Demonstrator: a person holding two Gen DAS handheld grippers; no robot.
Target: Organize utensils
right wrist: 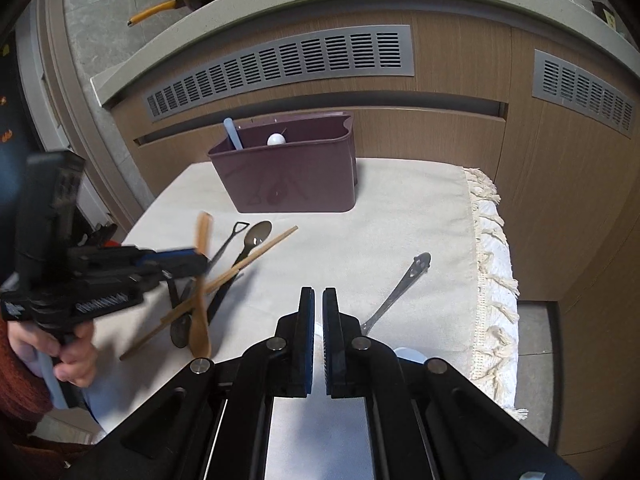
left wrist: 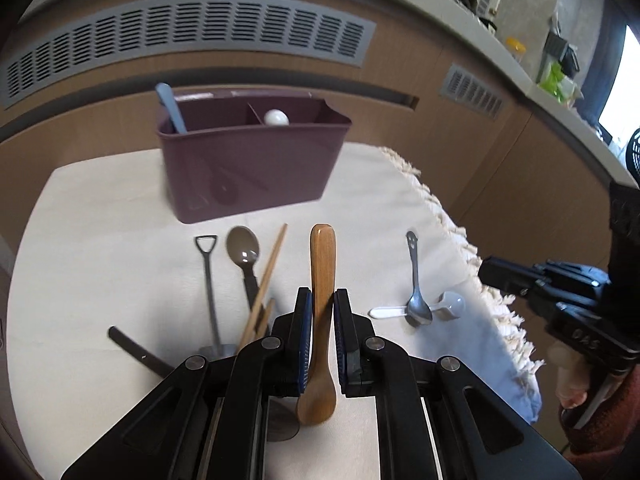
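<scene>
Your left gripper is clamped on the wooden spoon, lifted clear of the cloth. The maroon caddy sits at 11 o'clock from the spoon, well apart. The spoon's long axis runs 12–6, bowl toward you, handle tip toward the caddy. The gripper pitches down-forward. Your right gripper is pinched closed and empty, hovering by the steel spoon at its 1 o'clock.

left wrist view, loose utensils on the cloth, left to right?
Dark flat handle → shovel-handled spoon → brown plastic spoon → wooden spoon in the left gripper → white spoon → smiley metal spoon.
</scene>
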